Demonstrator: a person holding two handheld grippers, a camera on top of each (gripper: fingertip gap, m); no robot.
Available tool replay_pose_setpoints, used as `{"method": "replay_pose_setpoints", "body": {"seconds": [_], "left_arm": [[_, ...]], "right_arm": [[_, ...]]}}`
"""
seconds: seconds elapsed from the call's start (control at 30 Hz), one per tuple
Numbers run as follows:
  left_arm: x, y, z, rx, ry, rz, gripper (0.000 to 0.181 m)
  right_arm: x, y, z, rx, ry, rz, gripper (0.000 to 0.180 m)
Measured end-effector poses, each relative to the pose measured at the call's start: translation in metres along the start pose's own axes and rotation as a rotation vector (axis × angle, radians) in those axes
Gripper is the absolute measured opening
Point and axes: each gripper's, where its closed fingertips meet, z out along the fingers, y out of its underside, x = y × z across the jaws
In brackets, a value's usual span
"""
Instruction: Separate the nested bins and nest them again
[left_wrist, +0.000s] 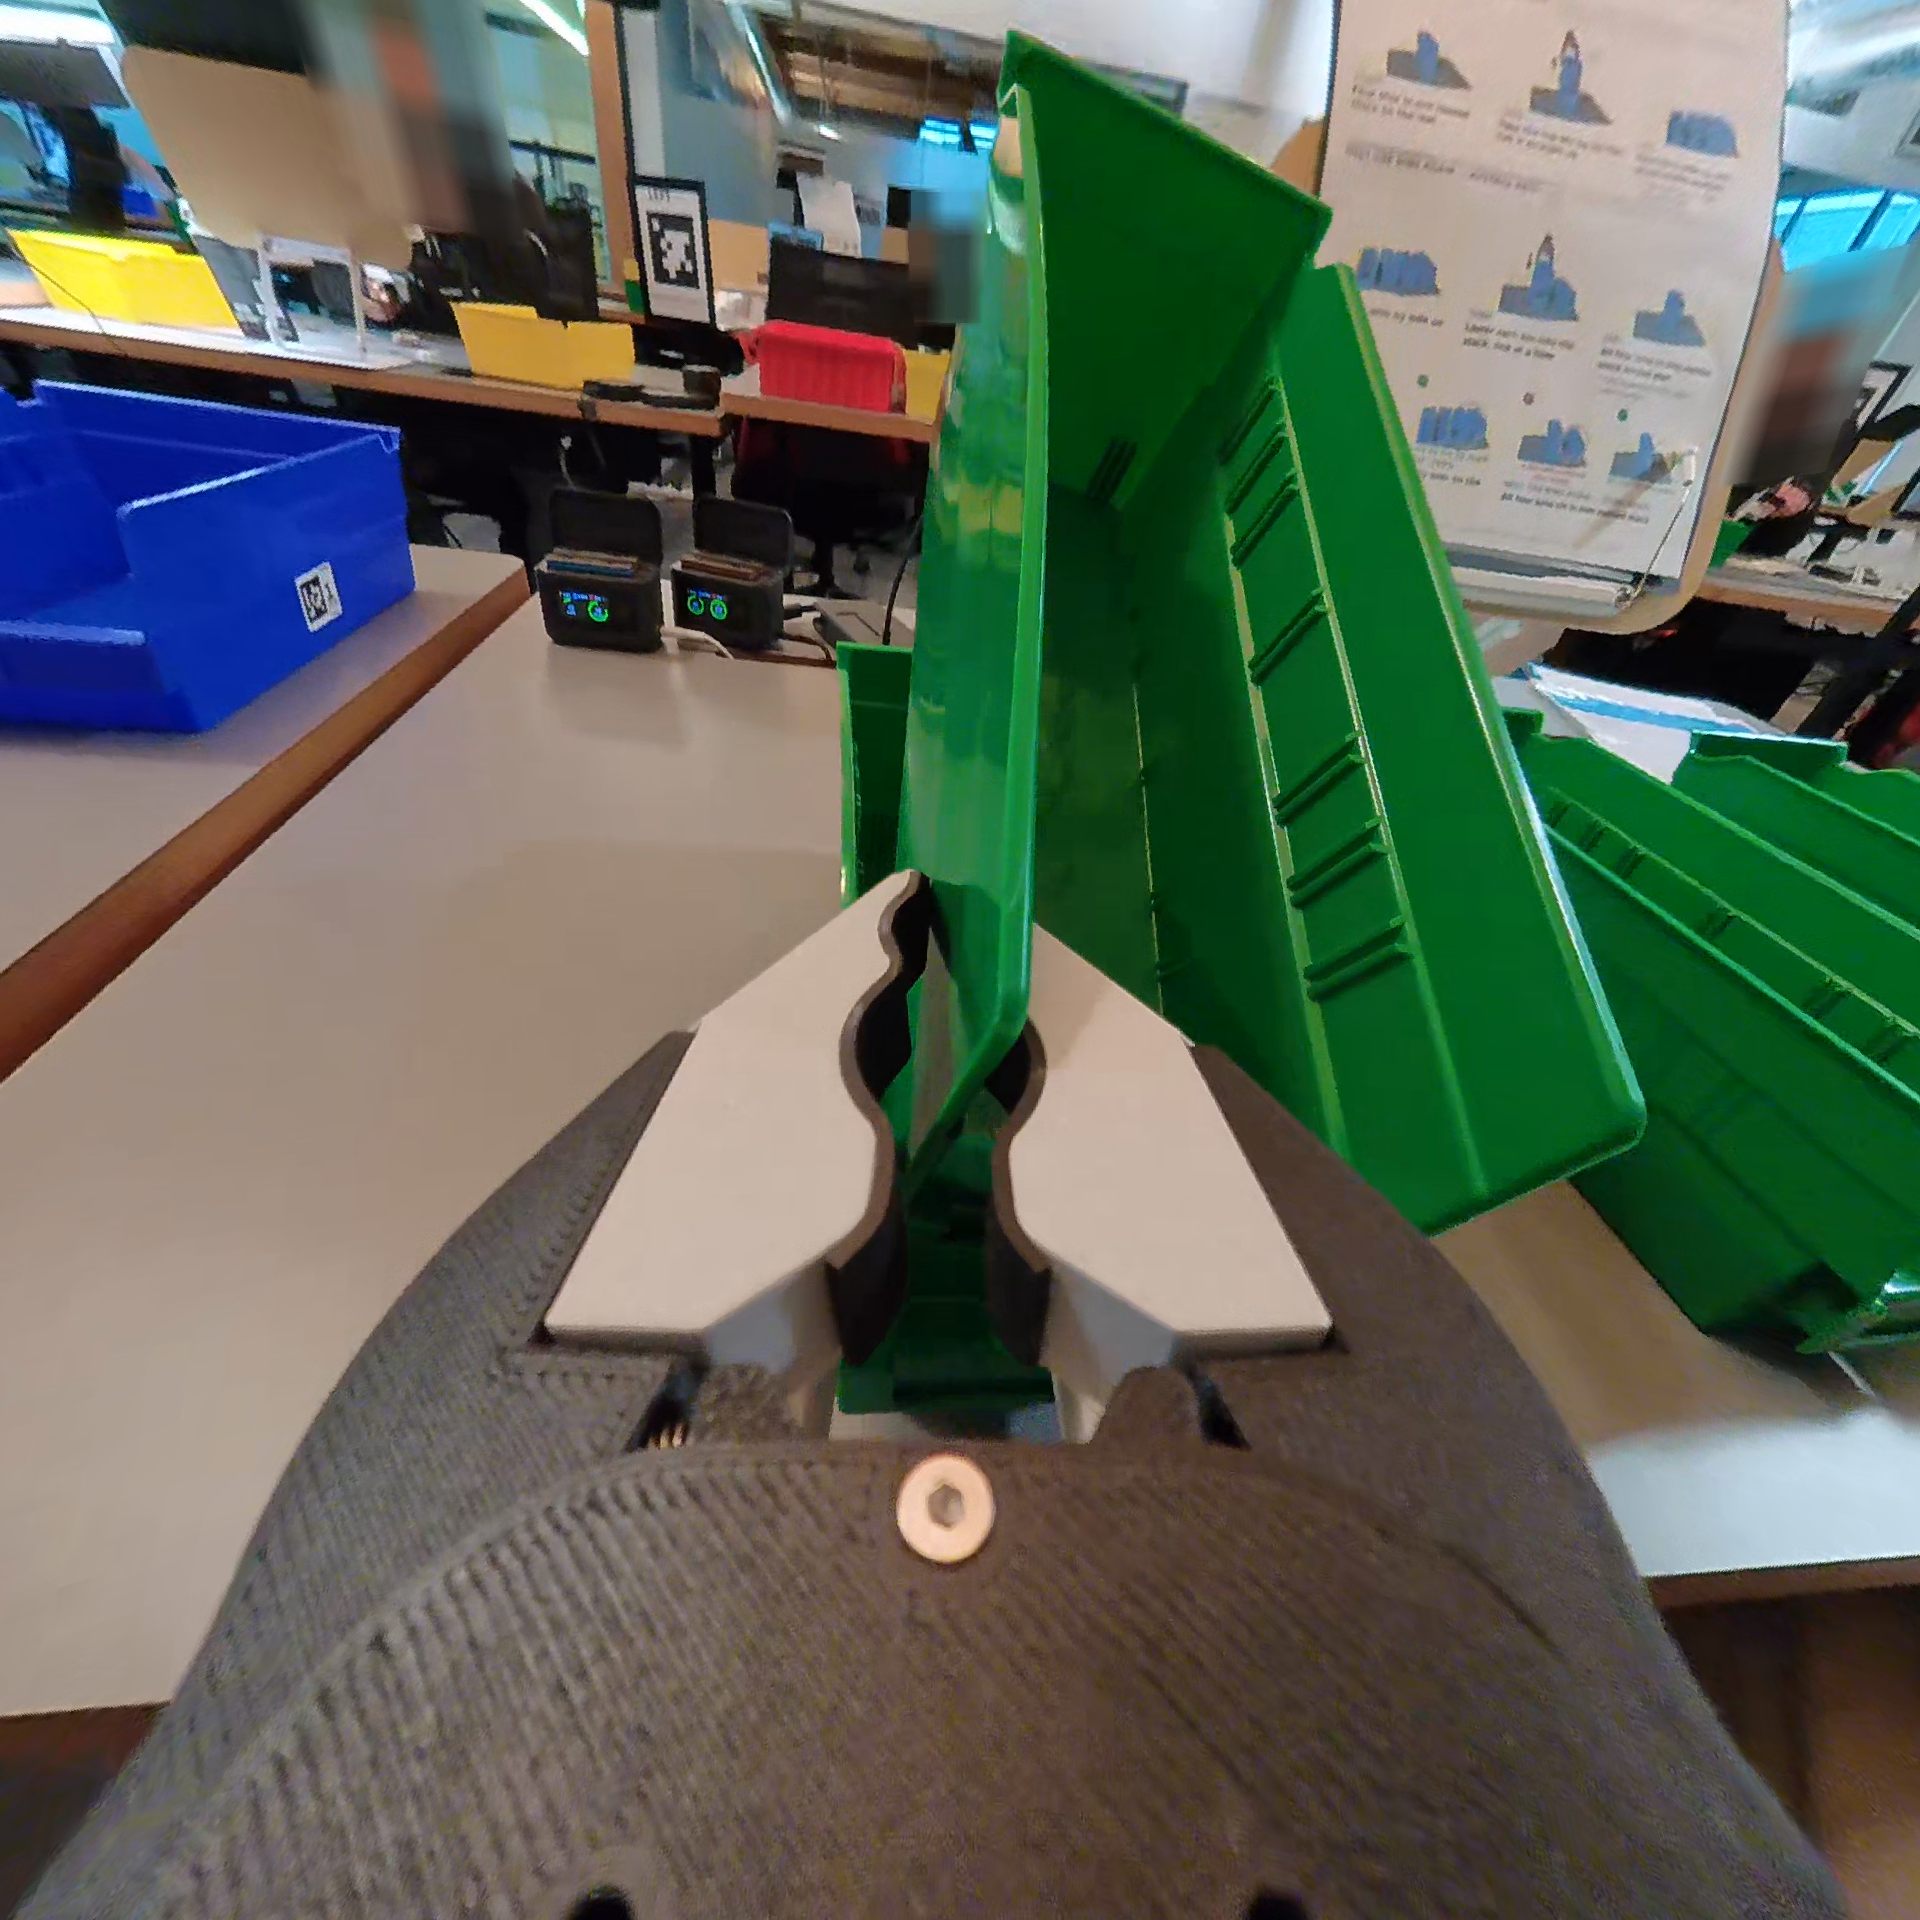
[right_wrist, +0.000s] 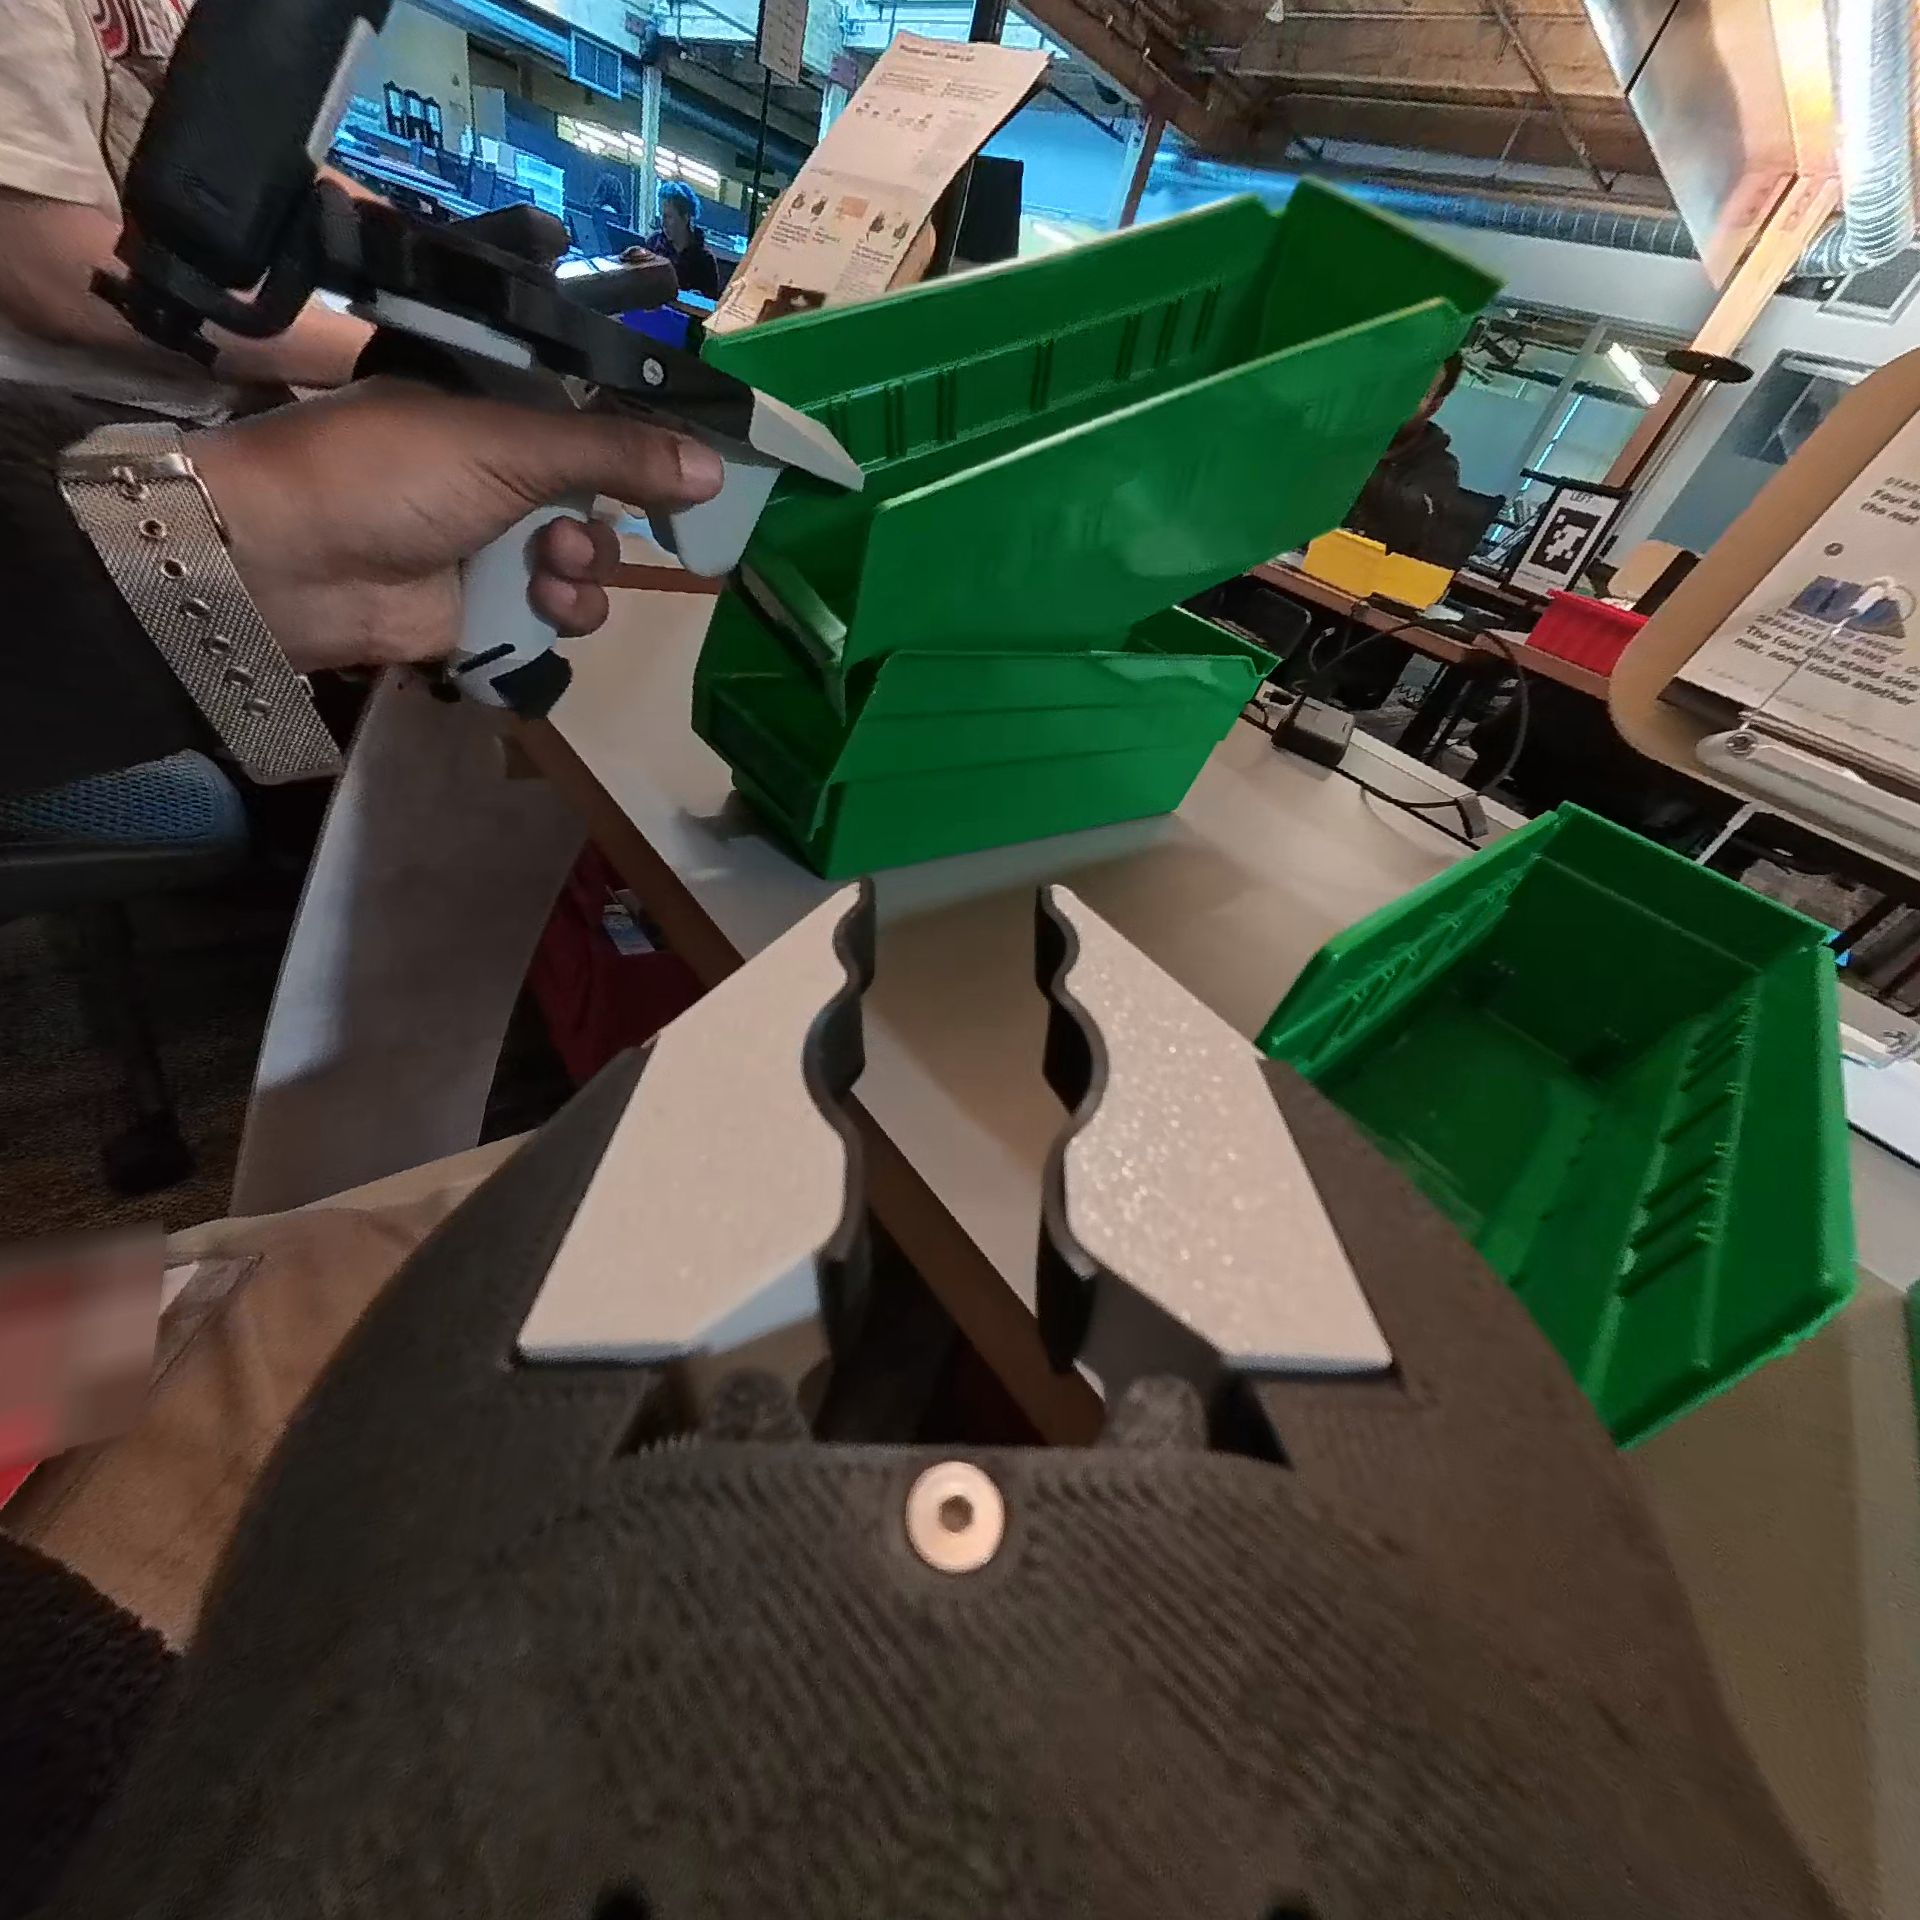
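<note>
Left gripper (left_wrist: 961, 1049) clamped on the lifted green bin's (left_wrist: 1195, 644) wall; right gripper (right_wrist: 951, 997) released, holding nothing.

We see the lifted bin tilted up, its near end still resting in the green bin stack (right_wrist: 997, 769) on the bench (right_wrist: 1195, 894). The right gripper's jaws stand moderately apart over the bench edge. A separate green bin (right_wrist: 1621, 1122) lies near it, well apart from the stack.
</note>
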Motion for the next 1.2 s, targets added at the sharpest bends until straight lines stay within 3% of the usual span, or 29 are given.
{"method": "replay_pose_setpoints", "body": {"seconds": [0.73, 1.03, 1.2], "left_arm": [[-0.008, -0.002, 0.001, 0.006, 0.008, -0.1, 0.007], [-0.006, 0.004, 0.0, 0.03, -0.004, -0.021, 0.015], [-0.011, 0.002, 0.0, 0.043, -0.034, 0.003, 0.0]], "right_arm": [[-0.002, -0.003, -0.001, 0.02, 0.0, -0.004, 0.024], [-0.002, -0.003, -0.001, 0.018, 0.0, -0.013, 0.024], [-0.002, -0.002, -0.001, 0.016, -0.002, -0.015, 0.024]]}}
